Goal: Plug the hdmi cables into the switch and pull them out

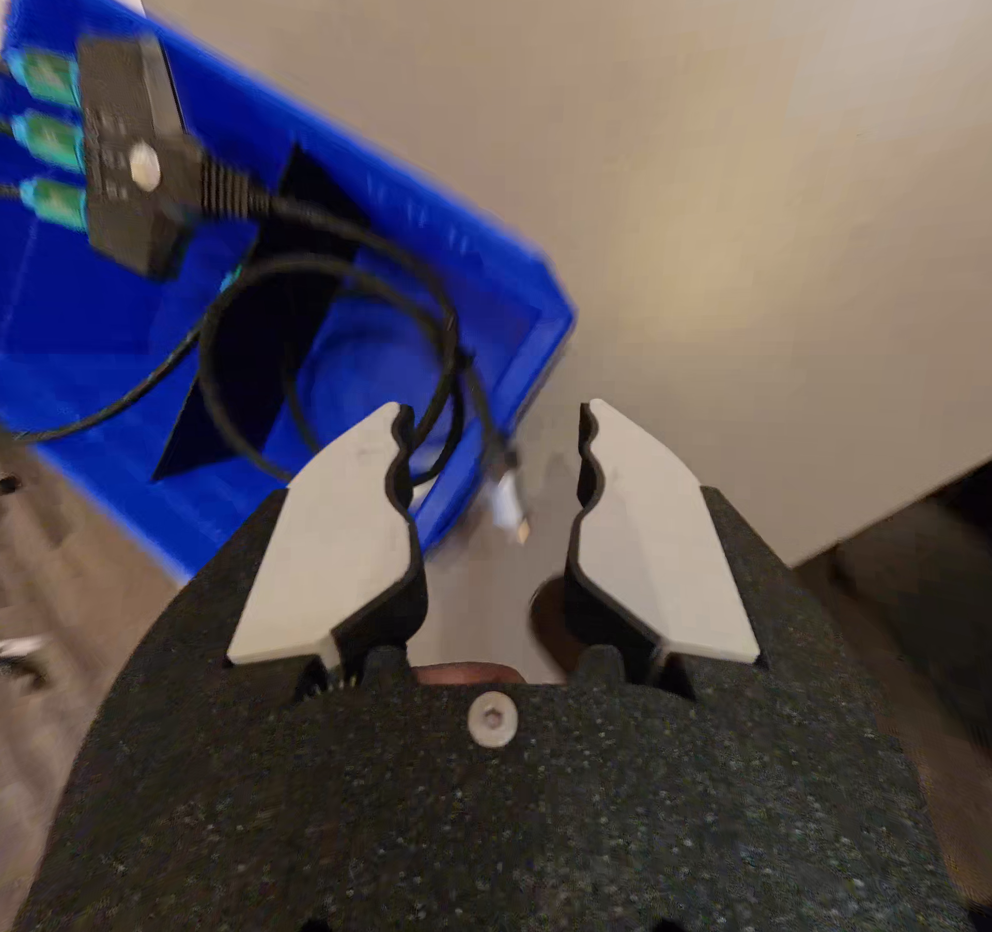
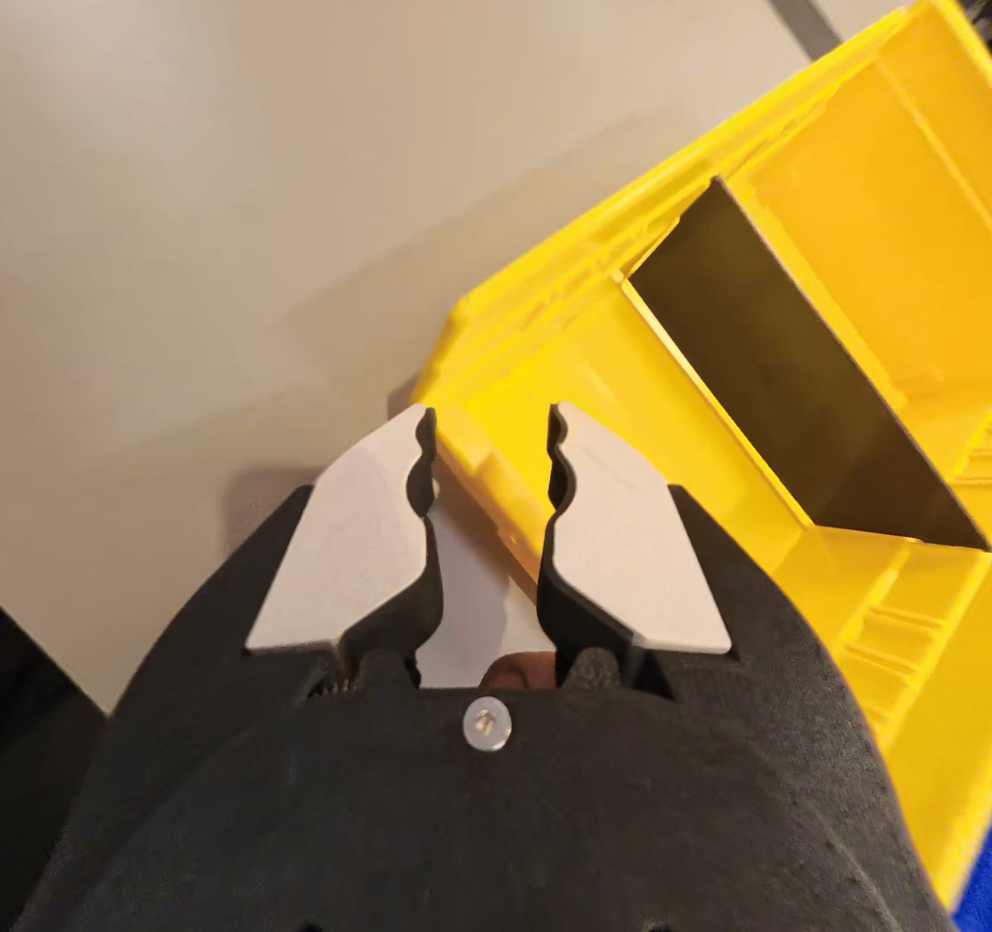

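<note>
In the left wrist view a black HDMI switch (image 1: 126, 155) lies in a blue bin (image 1: 376, 219) at the upper left. Three teal-and-green plugs (image 1: 45, 138) sit in its left side, and a black cable plug (image 1: 225, 192) sits in its right side. A black cable (image 1: 333, 267) coils in the bin and hangs over the near rim, ending in a loose silver connector (image 1: 510, 503) on the table. My left gripper (image 1: 491, 418) is open and empty, just above that connector. My right gripper (image 2: 491, 420) is open and empty over the corner of a yellow bin (image 2: 805, 316). The left view is blurred.
A black divider (image 1: 268, 326) stands in the blue bin. The yellow bin has a dark divider (image 2: 794, 385) and holds nothing visible. Both bins rest on a beige table (image 1: 698, 155), whose edge (image 1: 885, 509) runs at the lower right of the left view, with dark floor beyond.
</note>
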